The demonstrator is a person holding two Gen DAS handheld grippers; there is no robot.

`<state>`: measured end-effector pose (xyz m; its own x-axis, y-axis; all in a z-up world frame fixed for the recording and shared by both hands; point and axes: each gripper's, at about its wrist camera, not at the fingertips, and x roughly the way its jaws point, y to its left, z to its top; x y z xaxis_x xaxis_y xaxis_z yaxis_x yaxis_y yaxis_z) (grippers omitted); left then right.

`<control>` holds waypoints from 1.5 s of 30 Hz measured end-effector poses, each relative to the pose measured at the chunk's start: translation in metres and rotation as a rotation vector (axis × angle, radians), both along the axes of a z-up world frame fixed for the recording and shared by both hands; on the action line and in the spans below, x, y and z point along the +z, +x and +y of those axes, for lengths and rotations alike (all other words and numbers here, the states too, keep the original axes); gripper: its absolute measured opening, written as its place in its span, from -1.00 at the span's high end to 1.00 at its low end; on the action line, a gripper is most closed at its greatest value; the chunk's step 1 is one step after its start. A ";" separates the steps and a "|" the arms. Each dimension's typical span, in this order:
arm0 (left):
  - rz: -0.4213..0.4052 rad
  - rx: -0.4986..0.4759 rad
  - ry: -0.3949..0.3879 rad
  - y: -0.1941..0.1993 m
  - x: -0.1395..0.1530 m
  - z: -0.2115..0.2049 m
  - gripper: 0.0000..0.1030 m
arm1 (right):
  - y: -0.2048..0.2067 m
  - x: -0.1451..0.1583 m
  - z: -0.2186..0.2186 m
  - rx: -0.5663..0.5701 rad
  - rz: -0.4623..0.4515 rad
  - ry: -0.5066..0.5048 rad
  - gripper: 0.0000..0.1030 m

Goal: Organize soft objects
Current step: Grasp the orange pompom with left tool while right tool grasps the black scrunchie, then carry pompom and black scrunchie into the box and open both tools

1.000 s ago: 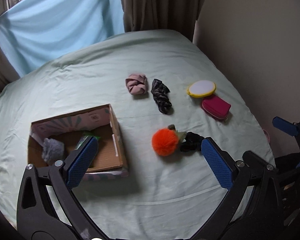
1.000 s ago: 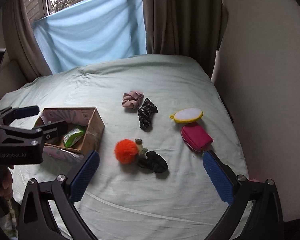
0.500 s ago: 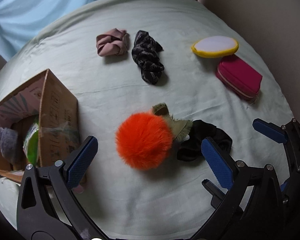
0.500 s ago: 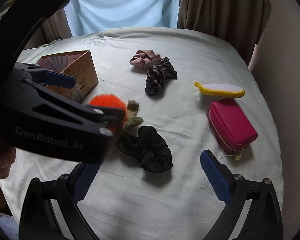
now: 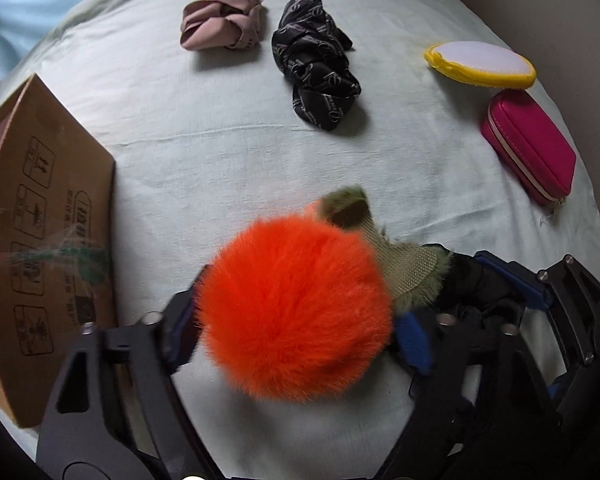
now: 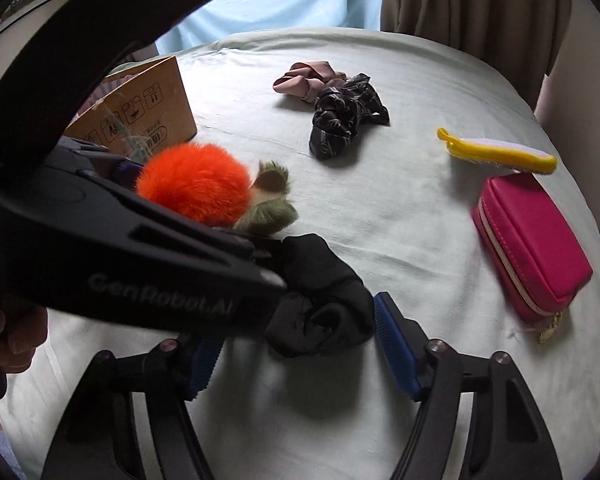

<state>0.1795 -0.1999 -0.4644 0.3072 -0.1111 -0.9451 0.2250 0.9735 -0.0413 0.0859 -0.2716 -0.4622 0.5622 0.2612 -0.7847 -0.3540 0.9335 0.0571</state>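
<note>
My left tongs [image 5: 296, 332] straddle the orange pom-pom [image 5: 296, 308], a blue pad at each flank pressing into the fur, so I read them as clenched on it. Its olive leaf tuft [image 5: 412, 276] pokes out toward the black scrunchie [image 6: 324, 300], which lies just beside it on the bed [image 5: 220, 152].

My right tongs [image 6: 300, 352] bracket that black scrunchie: the right pad touches its edge, the left pad sits partly hidden under the other tool, and I cannot tell whether they have closed on it.

The left tool's body reads "GenRobot.AI" in the right wrist view. The cardboard box [image 5: 44, 240] stands just left of the pom-pom, its side printed with handling pictograms; the text there is too small to read. The black patterned scrunchie [image 5: 320, 84] carries repeated pale lettering I cannot make out.
</note>
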 end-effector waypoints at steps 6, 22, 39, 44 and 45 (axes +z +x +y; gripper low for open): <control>0.019 0.028 -0.006 0.004 -0.003 0.008 0.15 | 0.011 -0.002 0.003 0.026 0.017 -0.002 0.31; -0.039 -0.024 -0.037 -0.003 0.056 0.018 0.29 | 0.003 0.041 0.007 -0.005 -0.002 -0.011 0.45; -0.202 0.069 -0.110 -0.023 0.246 0.112 0.29 | -0.014 0.223 0.056 -0.062 -0.068 0.007 0.45; -0.233 0.115 -0.117 -0.022 0.282 0.166 0.29 | -0.014 0.267 0.089 -0.075 -0.086 0.033 0.45; -0.238 0.121 -0.111 -0.022 0.286 0.177 0.29 | -0.013 0.273 0.096 -0.078 -0.089 0.043 0.45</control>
<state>0.1574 -0.0227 -0.1788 0.5363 -0.1584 -0.8290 0.1234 0.9864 -0.1086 0.0730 -0.1753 -0.1896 0.6490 0.2461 -0.7199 -0.2860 0.9557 0.0688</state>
